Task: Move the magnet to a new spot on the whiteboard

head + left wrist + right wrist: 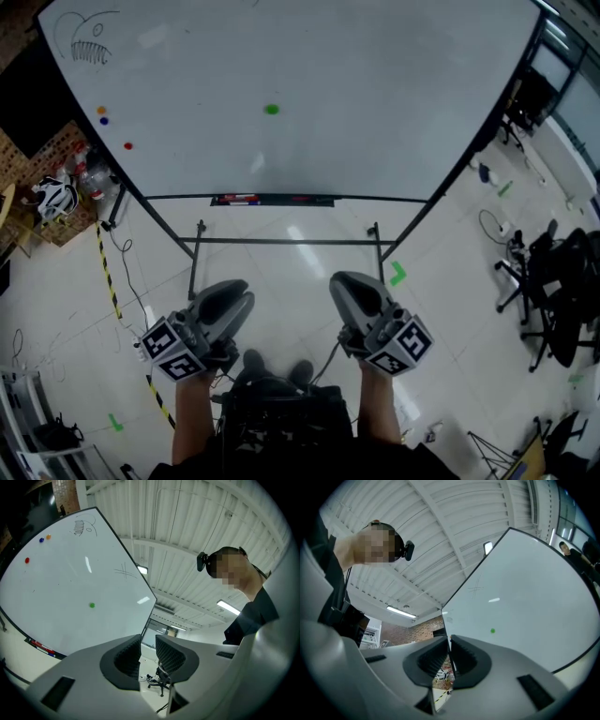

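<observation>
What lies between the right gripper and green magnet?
Head view: pale floor, the stand's black crossbar, a marker tray, then bare whiteboard up to the round green magnet.

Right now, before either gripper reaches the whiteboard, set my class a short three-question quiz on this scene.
1. Which colour is the magnet nearest the middle of the whiteboard? A red, B green, C blue.
2. True or false: the left gripper holds a magnet between its fingers.
3. Fill in: the right gripper has its fingers nearly ____.
Key: 1 B. 2 false: the fingers are apart, with nothing between them. 3 together.
</observation>
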